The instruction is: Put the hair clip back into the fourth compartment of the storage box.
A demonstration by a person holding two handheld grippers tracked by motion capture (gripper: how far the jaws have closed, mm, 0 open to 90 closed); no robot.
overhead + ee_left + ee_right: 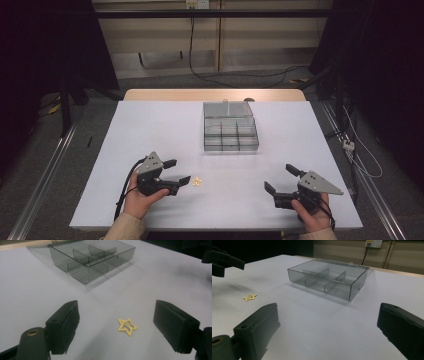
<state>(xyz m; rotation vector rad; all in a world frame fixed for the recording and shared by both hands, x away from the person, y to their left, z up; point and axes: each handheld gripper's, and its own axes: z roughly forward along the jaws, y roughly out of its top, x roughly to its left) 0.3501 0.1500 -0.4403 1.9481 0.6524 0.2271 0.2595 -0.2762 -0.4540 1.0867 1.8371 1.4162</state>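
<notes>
A small yellow star-shaped clip [197,182] lies flat on the white table, also visible as the star clip [127,327] and the star clip [250,297]. My left gripper [177,171] is open just left of it, its jaws wide apart with the star lying ahead between them [116,327]. My right gripper [281,179] is open near the front right of the table and holds nothing [328,332]. A clear smoky plastic box [230,132] with several compartments stands at the middle back, its lid folded open behind it; the box [90,258] and box [329,280] look empty.
The white table top [150,130] ends in a wooden strip at the back. Cables lie on the floor behind the table, and metal rails run along both sides. The other gripper's jaws show at the upper left edge of the right gripper view.
</notes>
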